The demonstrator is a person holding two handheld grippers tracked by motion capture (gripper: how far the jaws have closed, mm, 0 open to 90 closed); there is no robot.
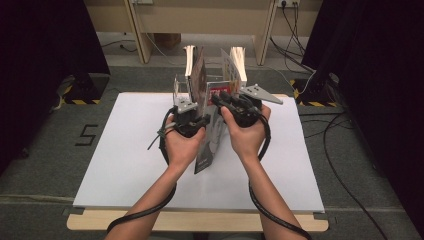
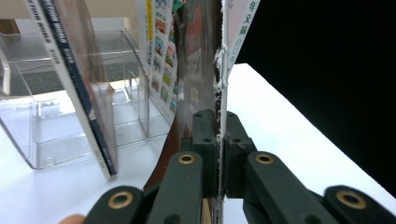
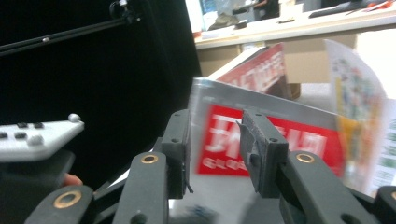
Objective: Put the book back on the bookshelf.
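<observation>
At the centre of the high view, a person's two hands hold grippers close together above a white table (image 1: 125, 165), with magazines standing upright between them. The left gripper (image 1: 196, 111) is clamped on a dark-covered magazine (image 2: 198, 70); in the left gripper view its jaws are pressed tight against the magazine's edge in the lower middle of the frame, apparently so the thin, floppy pages stay vertical. The right gripper (image 3: 215, 154) has its jaws apart, with a clear gap between them, and grasps nothing; through that gap, at centre frame, is a glossy magazine with a red title block (image 3: 261, 144), blurred, which this gripper seems to be lining up to take. In the left part of the left gripper view stands a clear acrylic rack (image 2: 51, 130), with another magazine with a dark blue spine (image 2: 77, 84) leaning against it; the upright hold probably suits sliding magazines into its slots. Farther up in the high view, light-coloured pages (image 1: 235, 67) fan outward behind the hands.
</observation>
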